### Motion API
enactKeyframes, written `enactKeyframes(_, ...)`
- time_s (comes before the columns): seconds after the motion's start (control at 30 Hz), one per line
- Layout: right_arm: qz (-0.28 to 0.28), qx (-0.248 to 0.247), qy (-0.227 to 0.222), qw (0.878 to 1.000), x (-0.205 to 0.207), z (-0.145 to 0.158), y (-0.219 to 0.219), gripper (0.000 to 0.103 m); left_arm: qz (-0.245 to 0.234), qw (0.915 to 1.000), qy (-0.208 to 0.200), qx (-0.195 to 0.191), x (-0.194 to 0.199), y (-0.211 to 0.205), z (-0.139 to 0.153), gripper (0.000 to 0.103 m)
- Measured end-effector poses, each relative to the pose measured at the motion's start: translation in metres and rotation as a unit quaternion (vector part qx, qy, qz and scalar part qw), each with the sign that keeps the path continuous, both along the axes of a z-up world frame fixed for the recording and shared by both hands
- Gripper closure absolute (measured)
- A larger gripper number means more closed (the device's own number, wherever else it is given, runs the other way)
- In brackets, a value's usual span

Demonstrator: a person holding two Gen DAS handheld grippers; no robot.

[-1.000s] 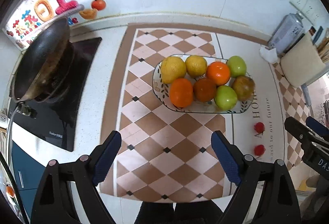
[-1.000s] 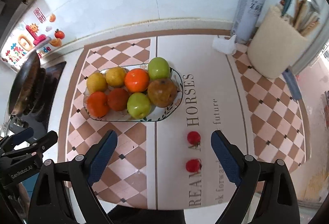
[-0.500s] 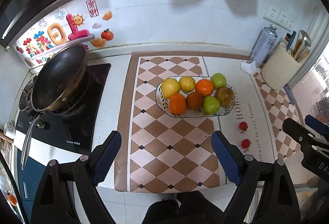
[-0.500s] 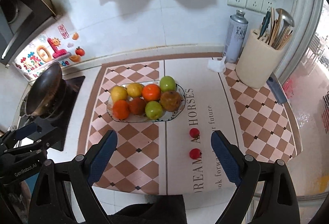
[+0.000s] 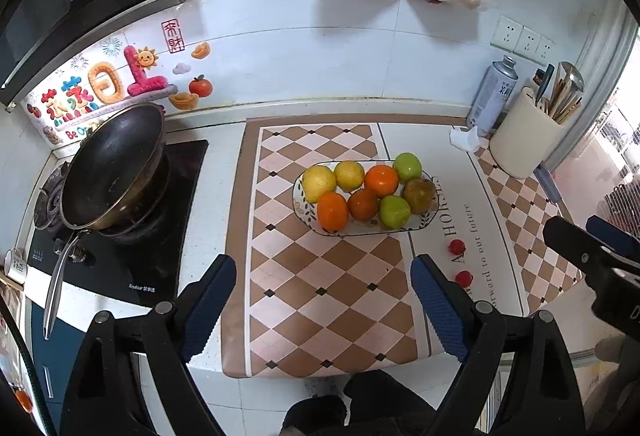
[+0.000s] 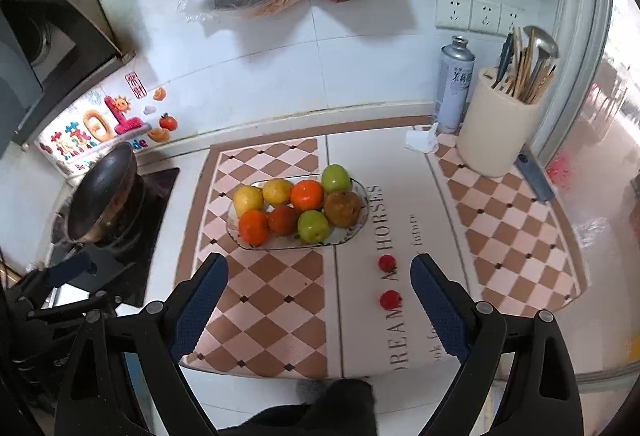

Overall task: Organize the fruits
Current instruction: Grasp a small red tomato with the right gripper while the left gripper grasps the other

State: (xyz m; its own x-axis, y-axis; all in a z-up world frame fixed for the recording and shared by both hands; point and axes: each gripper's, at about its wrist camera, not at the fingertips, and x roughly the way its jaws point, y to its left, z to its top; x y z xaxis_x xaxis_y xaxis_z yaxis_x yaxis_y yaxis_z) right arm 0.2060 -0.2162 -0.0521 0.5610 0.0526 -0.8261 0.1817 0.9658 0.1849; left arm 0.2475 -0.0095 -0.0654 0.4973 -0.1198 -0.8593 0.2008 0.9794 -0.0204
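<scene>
Currently both tongs released, jaws wide, nothing held: left gripper [image 5: 320,300] and right gripper [image 6: 318,296] hang over the checkered mat's near edge. Oval patterned ceramic dish [image 6: 358,232], frame centre, holds eight fruits. Two small red round fruits [image 6: 387,262] [image 6: 390,299] lie loose on the mat, lower right of dish. Step seems pre-grasp; next move likely: right gripper lowers over nearer red fruit
</scene>
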Motion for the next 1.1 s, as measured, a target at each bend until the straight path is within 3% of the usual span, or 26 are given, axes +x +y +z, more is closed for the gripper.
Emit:
enactKeyframes(0.07,-0.002,0.024,0.003,1.000,0.006,-0.008,-0.013,0.008,-0.002,1.0000,0.008,0.004,0.007,-0.008,-0.006,0.000)
enactKeyframes(0.2,-0.028,0.032,0.035,0.998,0.019,-0.048,-0.053,0.008,0.002,0.9996,0.007,0.029,0.025,-0.030,-0.023,0.000)
enactKeyframes(0.33,-0.051,0.049,0.097,0.993,0.028,-0.121,-0.096,0.010,0.001,0.9979,0.024,0.061,0.043,-0.055,-0.051,0.000)
enactKeyframes(0.37,-0.054,0.063,0.114,0.990,0.030,-0.140,-0.105,0.014,-0.001,0.9967,0.033,0.075,0.049,-0.064,-0.063,0.000)
enactKeyframes(0.43,-0.051,0.089,0.149,0.983,0.035,-0.182,-0.116,0.038,-0.007,0.9942,0.055,0.092,0.058,-0.079,-0.084,0.000)
enactKeyframes(0.57,-0.040,0.123,0.182,0.975,0.043,-0.242,-0.122,0.049,-0.019,0.9872,0.103,0.121,0.072,-0.107,-0.127,0.000)
enactKeyframes(0.67,-0.026,0.124,0.196,0.972,0.048,-0.270,-0.116,0.051,-0.029,0.9829,0.122,0.135,0.077,-0.123,-0.148,0.000)
enactKeyframes(0.7,-0.019,0.124,0.204,0.971,0.050,-0.279,-0.113,0.058,-0.032,0.9815,0.130,0.137,0.078,-0.128,-0.154,0.000)
enactKeyframes(0.73,-0.013,0.121,0.212,0.970,0.053,-0.286,-0.110,0.067,-0.035,0.9807,0.134,0.138,0.080,-0.132,-0.156,0.000)
enactKeyframes(0.9,0.003,0.107,0.207,0.972,0.051,-0.290,-0.106,0.069,-0.052,0.9780,0.161,0.122,0.087,-0.156,-0.173,0.000)
enactKeyframes(1.1,-0.044,0.112,0.192,0.974,0.035,-0.271,-0.153,0.069,-0.072,0.9723,0.217,0.049,0.097,-0.199,-0.200,0.000)
